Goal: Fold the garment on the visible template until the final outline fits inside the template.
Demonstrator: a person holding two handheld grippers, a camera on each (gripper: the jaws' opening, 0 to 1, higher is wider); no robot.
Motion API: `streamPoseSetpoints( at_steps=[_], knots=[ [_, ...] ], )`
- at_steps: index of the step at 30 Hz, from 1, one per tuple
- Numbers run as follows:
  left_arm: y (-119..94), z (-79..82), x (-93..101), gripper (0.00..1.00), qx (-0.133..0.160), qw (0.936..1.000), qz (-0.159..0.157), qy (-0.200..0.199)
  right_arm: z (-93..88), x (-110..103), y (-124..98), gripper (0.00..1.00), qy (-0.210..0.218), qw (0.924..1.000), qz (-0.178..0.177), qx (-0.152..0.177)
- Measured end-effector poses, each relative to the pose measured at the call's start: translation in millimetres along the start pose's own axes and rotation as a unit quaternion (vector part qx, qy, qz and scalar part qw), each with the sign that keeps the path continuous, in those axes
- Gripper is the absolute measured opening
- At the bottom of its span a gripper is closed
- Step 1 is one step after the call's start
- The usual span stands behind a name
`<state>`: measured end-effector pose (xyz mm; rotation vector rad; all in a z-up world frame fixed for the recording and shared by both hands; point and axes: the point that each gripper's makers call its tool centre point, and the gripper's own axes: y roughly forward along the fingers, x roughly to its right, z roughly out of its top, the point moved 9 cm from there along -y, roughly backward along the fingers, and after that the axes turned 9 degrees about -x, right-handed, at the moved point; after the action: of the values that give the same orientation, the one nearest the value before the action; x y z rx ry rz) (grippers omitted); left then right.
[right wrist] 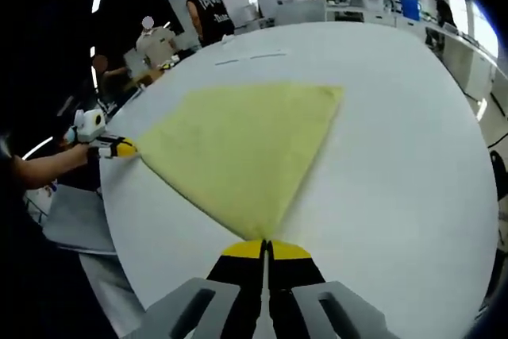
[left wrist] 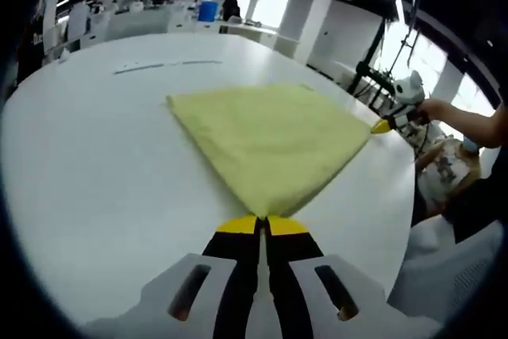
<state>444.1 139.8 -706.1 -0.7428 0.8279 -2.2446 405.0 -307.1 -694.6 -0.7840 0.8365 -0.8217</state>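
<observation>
A yellow garment [left wrist: 266,140] lies flat on the round white table [left wrist: 95,164], folded into a roughly triangular shape. My left gripper [left wrist: 262,221] is shut on its near corner, the yellow-tipped jaws pressed together. At the cloth's right-hand corner, the right gripper [left wrist: 384,125] pinches the fabric, held by a person's hand. In the right gripper view, the garment [right wrist: 242,148] spreads away from my right gripper [right wrist: 264,245], which is shut on a corner. There the left gripper [right wrist: 121,148] grips the far left corner.
Thin dark marks [left wrist: 167,66] run across the table beyond the cloth, also seen as marks [right wrist: 250,58]. A grey chair [right wrist: 75,220] stands by the table edge. Desks and people fill the room behind. White table surface extends all around the cloth.
</observation>
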Motion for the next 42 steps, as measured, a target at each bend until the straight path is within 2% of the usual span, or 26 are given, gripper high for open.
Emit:
streamPoseSetpoints(
  at_steps=[10,16,21,23,25,29,36,40,42],
  knots=[
    [-4,-2.0,6.1,0.0,-0.001,0.9997,0.014,0.02,-1.6,-7,-3,0.0,-0.03,0.9994,-0.017,0.007],
    [-4,-2.5,5.4,0.01,0.0,0.9996,0.023,0.018,-1.7,-9,-2,0.0,-0.018,0.9995,-0.025,0.012],
    [-7,-1.6,4.4,0.1,0.005,0.9993,0.036,0.014,-1.3,-11,-4,0.0,-0.012,0.9991,-0.034,0.02],
    [-8,-1.2,3.7,0.12,0.008,0.9993,0.036,-0.007,-1.3,-11,-5,0.01,-0.012,0.9988,-0.041,0.024],
    [-9,0.5,3.9,0.15,0.019,0.9992,0.029,-0.02,-0.4,-13,-7,0.07,-0.02,0.9983,-0.045,0.033],
    [-10,3.7,8.1,0.26,0.021,0.9991,0.036,-0.006,2.9,-18,-12,0.31,-0.028,0.9973,-0.045,0.051],
    [-13,10.5,18.7,0.53,0.024,0.9983,0.046,0.027,4.1,-29,-18,0.53,-0.056,0.9952,-0.05,0.062],
    [-21,14.9,30.8,0.66,0.039,0.998,0.034,0.037,4.3,-38,-25,0.64,-0.06,0.9942,-0.048,0.075],
    [-27,16.9,37.3,0.71,0.046,0.9968,0.039,0.052,4.3,-43,-29,0.7,-0.065,0.9936,-0.046,0.081]
  ],
)
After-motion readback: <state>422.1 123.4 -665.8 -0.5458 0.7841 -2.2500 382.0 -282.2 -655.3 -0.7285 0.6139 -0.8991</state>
